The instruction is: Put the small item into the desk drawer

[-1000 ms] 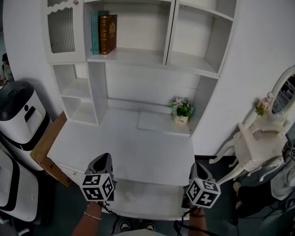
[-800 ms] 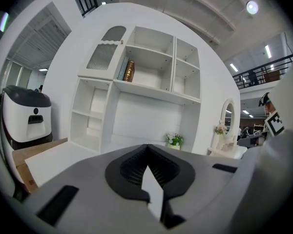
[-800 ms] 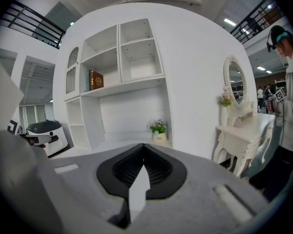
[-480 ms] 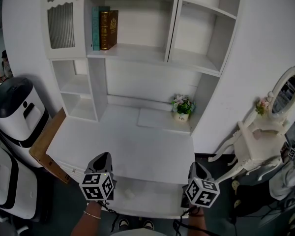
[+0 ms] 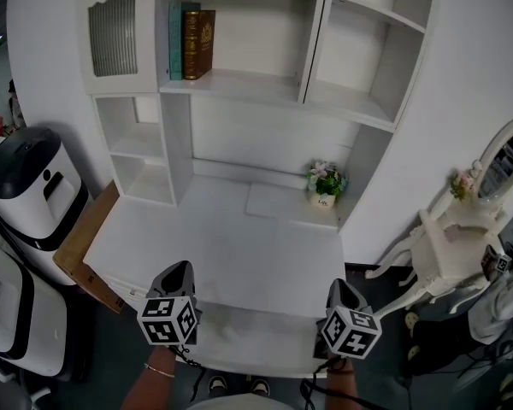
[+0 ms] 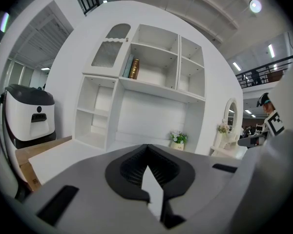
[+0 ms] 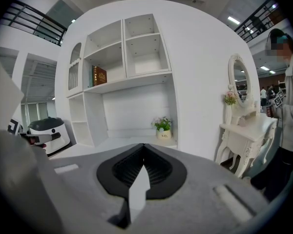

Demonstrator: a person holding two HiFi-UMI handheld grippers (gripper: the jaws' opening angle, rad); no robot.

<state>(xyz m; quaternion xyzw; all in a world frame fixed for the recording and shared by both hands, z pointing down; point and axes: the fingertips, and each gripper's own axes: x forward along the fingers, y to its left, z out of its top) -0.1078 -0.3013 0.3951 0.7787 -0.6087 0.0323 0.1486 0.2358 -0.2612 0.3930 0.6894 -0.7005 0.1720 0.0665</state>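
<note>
Holding left claw (image 5: pixel 179 269) and right claw (image 5: pixel 338 284) pressed together, both empty, near tabletop (image 5: pixel 231 250) front edge.

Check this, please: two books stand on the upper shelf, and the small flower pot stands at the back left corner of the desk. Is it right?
Not quite. The two books do stand on the upper shelf, but the small flower pot stands at the back right corner of the desk, not the left. The head view shows it.
</note>
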